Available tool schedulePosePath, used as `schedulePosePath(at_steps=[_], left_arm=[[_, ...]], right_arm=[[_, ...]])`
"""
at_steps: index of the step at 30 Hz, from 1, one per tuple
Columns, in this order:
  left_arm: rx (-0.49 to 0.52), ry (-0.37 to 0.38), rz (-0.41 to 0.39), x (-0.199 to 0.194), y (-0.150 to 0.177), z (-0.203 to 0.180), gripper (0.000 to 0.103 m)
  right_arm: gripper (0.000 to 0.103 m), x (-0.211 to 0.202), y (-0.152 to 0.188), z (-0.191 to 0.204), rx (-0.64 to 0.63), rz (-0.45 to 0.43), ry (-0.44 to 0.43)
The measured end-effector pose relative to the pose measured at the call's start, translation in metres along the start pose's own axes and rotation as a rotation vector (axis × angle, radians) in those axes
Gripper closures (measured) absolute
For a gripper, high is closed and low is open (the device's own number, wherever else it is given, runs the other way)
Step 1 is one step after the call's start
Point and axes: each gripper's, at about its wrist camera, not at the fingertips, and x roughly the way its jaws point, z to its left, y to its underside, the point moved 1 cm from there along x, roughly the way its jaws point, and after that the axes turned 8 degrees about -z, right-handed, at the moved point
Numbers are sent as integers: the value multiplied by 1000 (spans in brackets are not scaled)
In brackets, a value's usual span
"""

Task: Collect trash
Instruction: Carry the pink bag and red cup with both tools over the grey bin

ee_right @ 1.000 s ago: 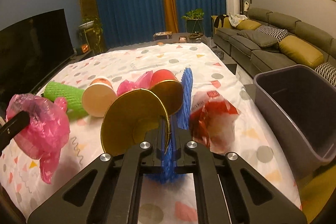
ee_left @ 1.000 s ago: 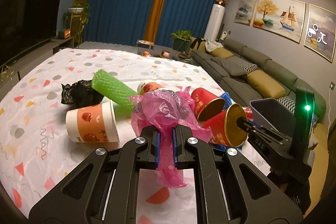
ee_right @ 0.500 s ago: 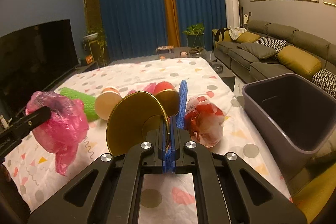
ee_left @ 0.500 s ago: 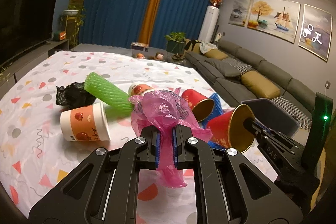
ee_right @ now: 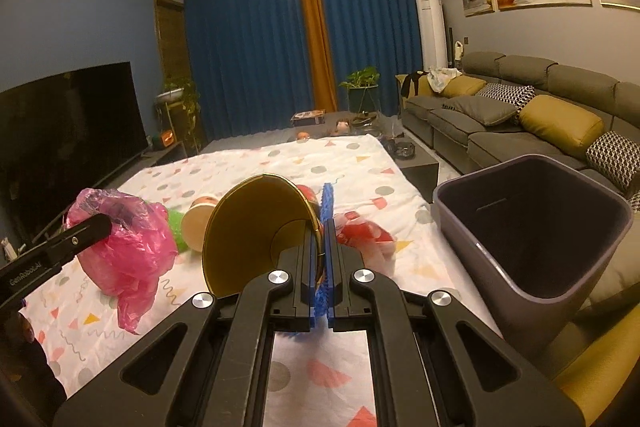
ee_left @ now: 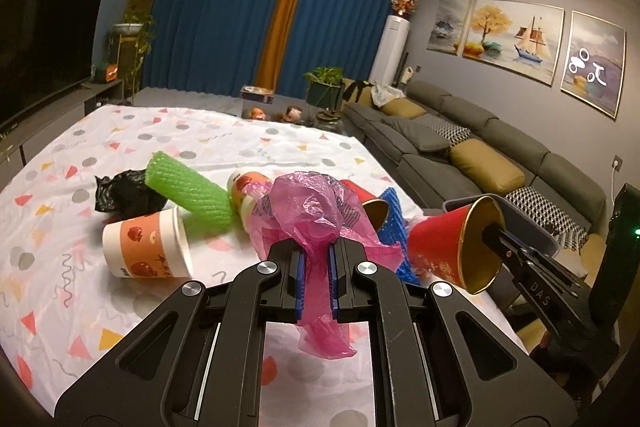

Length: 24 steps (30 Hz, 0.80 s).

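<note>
My left gripper (ee_left: 318,247) is shut on a crumpled pink plastic bag (ee_left: 316,211), held above the patterned tablecloth (ee_left: 60,187). In the right wrist view the bag (ee_right: 124,239) hangs from the left gripper (ee_right: 104,223) at the left. My right gripper (ee_right: 320,227) is shut on the rim of a red paper cup with a gold inside (ee_right: 248,227), lifted off the table. The left wrist view shows this cup (ee_left: 440,247) on the right gripper (ee_left: 490,233), just in front of the grey bin (ee_left: 532,223). The bin (ee_right: 532,283) stands open at the right.
On the cloth lie a white and orange paper cup (ee_left: 146,247), a green foam net (ee_left: 188,187), a black bag (ee_left: 124,189), a second red cup (ee_left: 368,199), a blue foam net (ee_left: 394,223) and a red and white wrapper (ee_right: 364,231). A grey sofa (ee_left: 480,155) runs along the right.
The right gripper has risen with the red cup and moved right, closer to the bin. The left gripper has kept the pink bag almost in place.
</note>
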Motion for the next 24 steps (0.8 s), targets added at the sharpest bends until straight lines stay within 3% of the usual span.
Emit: schedulePosePath(at_steps=[24], left_arm=[[54,142,11,35,-14,-71,95]], right_arm=[[98,-24,-22,-49,36,-80,79]])
